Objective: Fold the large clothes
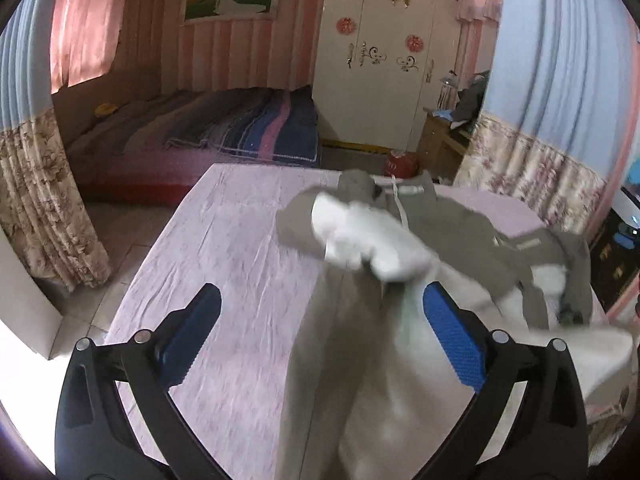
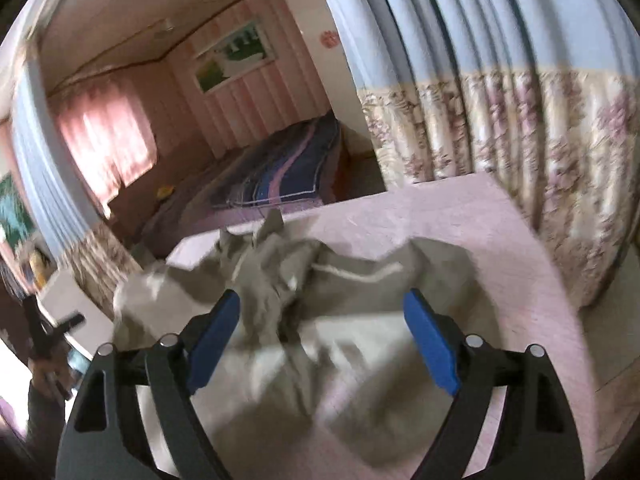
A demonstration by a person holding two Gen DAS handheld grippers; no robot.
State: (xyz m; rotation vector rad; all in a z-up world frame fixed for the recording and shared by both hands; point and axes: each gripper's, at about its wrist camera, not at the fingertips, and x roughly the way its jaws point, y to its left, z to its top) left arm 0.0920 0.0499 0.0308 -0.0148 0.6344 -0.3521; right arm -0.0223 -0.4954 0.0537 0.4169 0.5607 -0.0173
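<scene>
A large grey jacket (image 1: 460, 216) with a white lining is seen lying crumpled on the pink-covered desk (image 1: 224, 240), spread toward its far right corner. It is judged bulky, soft and limp, best taken at a hem or sleeve edge. Both the left gripper (image 1: 320, 320) and right gripper (image 2: 320, 320) are held with fingers wide apart, nothing being gripped.

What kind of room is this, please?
Most likely a home bedroom: a bed with a striped blanket, a white wardrobe and curtains stand beyond the table.
</scene>
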